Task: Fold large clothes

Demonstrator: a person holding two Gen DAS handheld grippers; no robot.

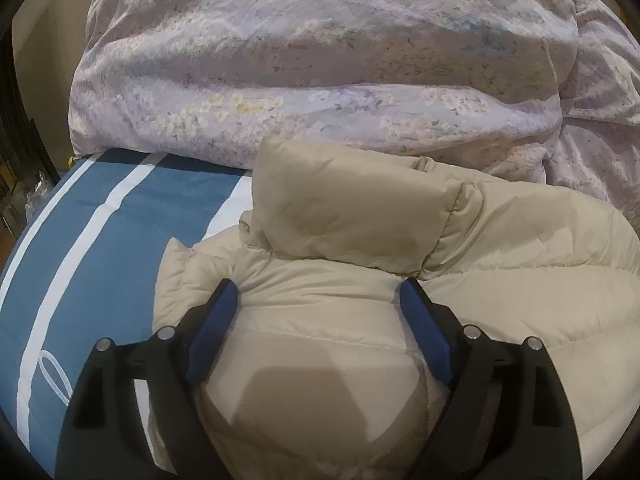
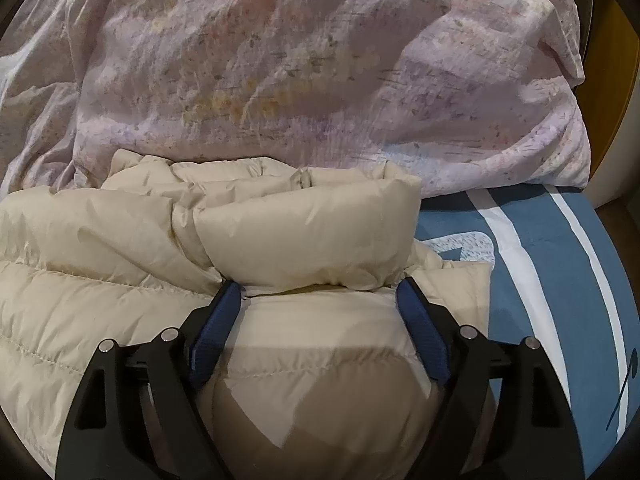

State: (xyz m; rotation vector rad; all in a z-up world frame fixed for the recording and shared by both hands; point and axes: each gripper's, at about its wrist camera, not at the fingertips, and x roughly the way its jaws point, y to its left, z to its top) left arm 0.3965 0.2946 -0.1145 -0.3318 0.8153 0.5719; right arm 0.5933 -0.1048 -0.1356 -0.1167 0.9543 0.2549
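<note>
A beige puffer jacket (image 1: 500,300) lies bunched on a blue bed cover, its thick collar (image 1: 340,208) standing up just beyond my left gripper (image 1: 318,292). That gripper stands open and wide, and a puffed quilted panel bulges up between its blue pads (image 1: 216,332), brushing both. In the right wrist view the same jacket (image 2: 100,240) spreads to the left, with its rolled collar (image 2: 304,232) lying across. My right gripper (image 2: 318,292) is open just as wide, astride another swollen panel under the collar. The fabric lower down sits in the gripper's shadow.
A rumpled lilac floral duvet (image 1: 320,60) (image 2: 320,60) is piled behind the jacket, filling the far side. The blue cover with white stripes (image 1: 100,240) (image 2: 540,260) shows bare left of the jacket and right of it. The bed's edges drop off at both sides.
</note>
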